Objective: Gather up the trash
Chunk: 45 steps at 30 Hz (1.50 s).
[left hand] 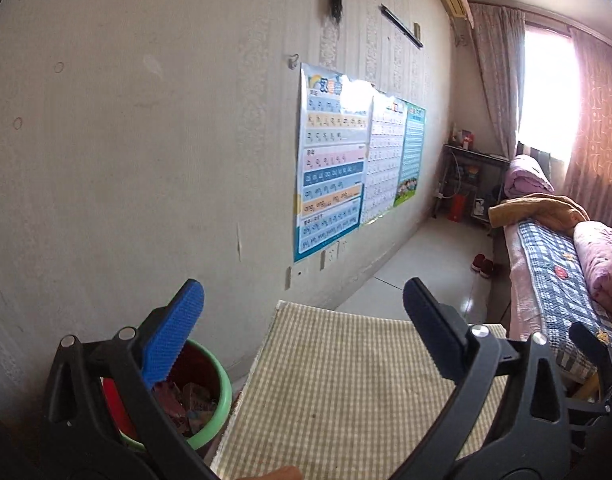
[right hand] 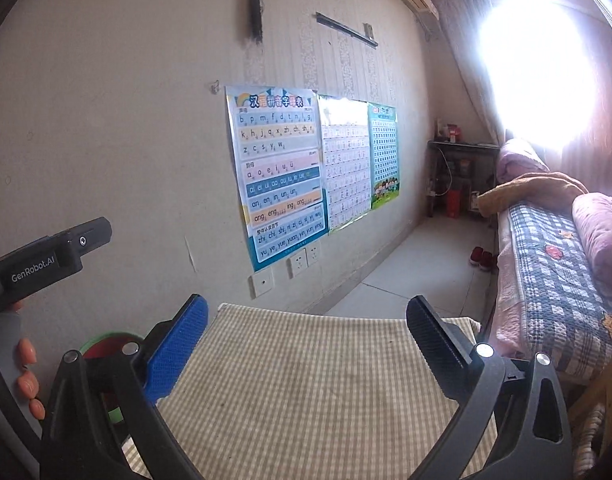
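A green bin with a red lining [left hand: 216, 392] stands on the floor left of the table and holds crumpled wrappers [left hand: 190, 402]. Its rim also shows in the right wrist view [right hand: 106, 338]. My left gripper [left hand: 304, 320] is open and empty above the table's left part, its blue pad next to the bin. My right gripper [right hand: 308, 330] is open and empty above the table. The left gripper's body [right hand: 46, 258] shows at the left of the right wrist view.
A table with a beige checked cloth [left hand: 338, 380] lies under both grippers. A wall with posters [right hand: 278, 176] is behind it. A bed with a checked quilt [right hand: 558, 272] runs along the right. Red shoes [right hand: 482, 258] lie on the tiled floor.
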Available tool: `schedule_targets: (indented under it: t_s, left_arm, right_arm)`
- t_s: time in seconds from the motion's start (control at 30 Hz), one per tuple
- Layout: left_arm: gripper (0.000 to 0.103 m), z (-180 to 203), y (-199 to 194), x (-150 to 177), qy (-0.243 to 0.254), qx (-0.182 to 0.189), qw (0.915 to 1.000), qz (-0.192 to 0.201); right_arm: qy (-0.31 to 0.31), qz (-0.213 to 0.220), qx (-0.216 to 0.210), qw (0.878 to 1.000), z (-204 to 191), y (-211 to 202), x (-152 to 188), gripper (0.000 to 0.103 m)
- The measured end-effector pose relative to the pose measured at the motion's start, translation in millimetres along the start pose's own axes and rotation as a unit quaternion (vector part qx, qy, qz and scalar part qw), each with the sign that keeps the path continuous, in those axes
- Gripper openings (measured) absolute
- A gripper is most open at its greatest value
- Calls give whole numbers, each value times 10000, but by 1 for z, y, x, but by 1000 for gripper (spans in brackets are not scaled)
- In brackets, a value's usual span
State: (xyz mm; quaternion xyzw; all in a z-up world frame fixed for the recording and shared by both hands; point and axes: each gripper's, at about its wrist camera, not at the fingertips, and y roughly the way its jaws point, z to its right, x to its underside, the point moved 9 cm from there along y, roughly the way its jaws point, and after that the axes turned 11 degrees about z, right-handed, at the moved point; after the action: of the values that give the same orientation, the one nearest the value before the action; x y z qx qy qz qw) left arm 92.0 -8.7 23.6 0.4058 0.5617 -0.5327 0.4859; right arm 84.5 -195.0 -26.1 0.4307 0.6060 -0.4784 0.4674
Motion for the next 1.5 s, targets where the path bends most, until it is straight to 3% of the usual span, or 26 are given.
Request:
schedule_targets:
  t_s: [0.23,1.5]
  left_arm:
    - [98,14,-4,0,-15,116,9999,-83]
    - [98,5,-3,11,55,35,9997,-242]
  right_arm:
    - [165,-42,266,9995,26,-6,3,96]
    - [220,-284,251,9990,18,-8,20,96]
